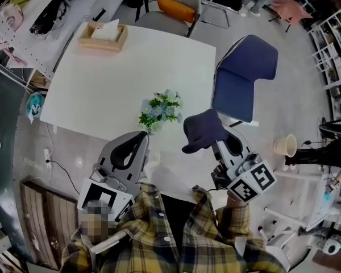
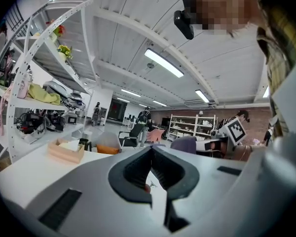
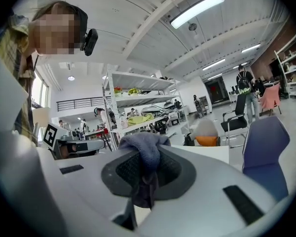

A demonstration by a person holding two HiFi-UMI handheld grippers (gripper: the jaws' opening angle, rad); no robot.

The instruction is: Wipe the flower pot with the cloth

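**Cloth gripped on the right, flower pot just ahead between the two grippers**

Left of the flower pot (image 1: 159, 111), and a little nearer the person, the left hand-held gripper (image 1: 143, 135) points toward the pot's base. Its own view shows the jaws pressed together with nothing in them. The tips sit just beside the lowest leaves and do not clearly touch them.

The pot stands upright on the white tabletop (image 1: 131, 78), close to the near edge. Its long axis runs straight up toward the head camera, so blue-and-white flowers and green foliage cover most of its wall. Well beyond the pot to its left is a wooden tissue box (image 1: 102, 37).

Right of the pot, the right hand-held gripper (image 1: 223, 145) is clamped on a dark blue cloth (image 1: 203, 129). The cloth bunches over the jaw tips and hangs down between them. Its left edge is near the foliage but apart from it. Farther right of the pot, off the tabletop, stands a blue chair (image 1: 243, 75).

Judgement: wiping has not begun. The pot lies ahead and to the left of the cloth-bearing gripper. Both grippers are about equally near it, one on each flank. Since the pot's wall sits under the leaves, the cloth probably has to come in low from the right. The empty left gripper is well placed to steady the opposite side.
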